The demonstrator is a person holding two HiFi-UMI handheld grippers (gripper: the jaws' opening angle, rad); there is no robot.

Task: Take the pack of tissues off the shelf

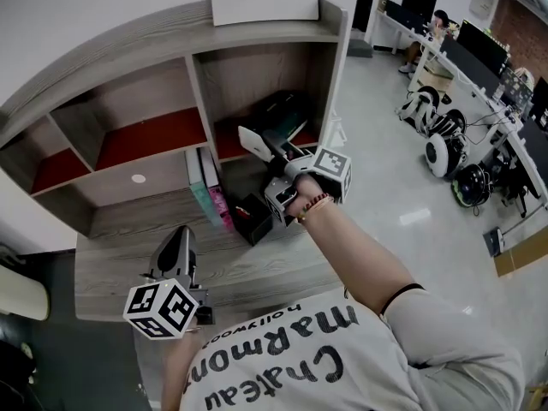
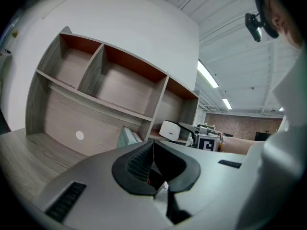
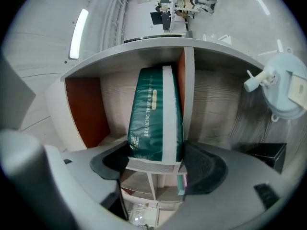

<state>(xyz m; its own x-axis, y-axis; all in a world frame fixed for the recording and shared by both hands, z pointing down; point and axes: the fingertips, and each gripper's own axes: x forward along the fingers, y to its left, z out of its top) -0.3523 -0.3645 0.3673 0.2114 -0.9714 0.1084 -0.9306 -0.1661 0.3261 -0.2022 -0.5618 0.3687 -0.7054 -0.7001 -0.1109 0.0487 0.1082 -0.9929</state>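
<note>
Reaching into the right compartment of the shelf (image 1: pixel 257 37), the right gripper (image 1: pixel 276 140) is held at the pack of tissues (image 1: pixel 279 108), which is shown only as a dark shape in the head view. In the right gripper view the pack is revealed as green and printed, inside the compartment, its near end clasped between the fingers (image 3: pixel 205 163). The left gripper (image 1: pixel 175 240) is held low over the bench (image 1: pixel 111 264), near left. Its fingers (image 2: pixel 136 164) are seen pressed together, with nothing between them, in its own view alone.
</note>
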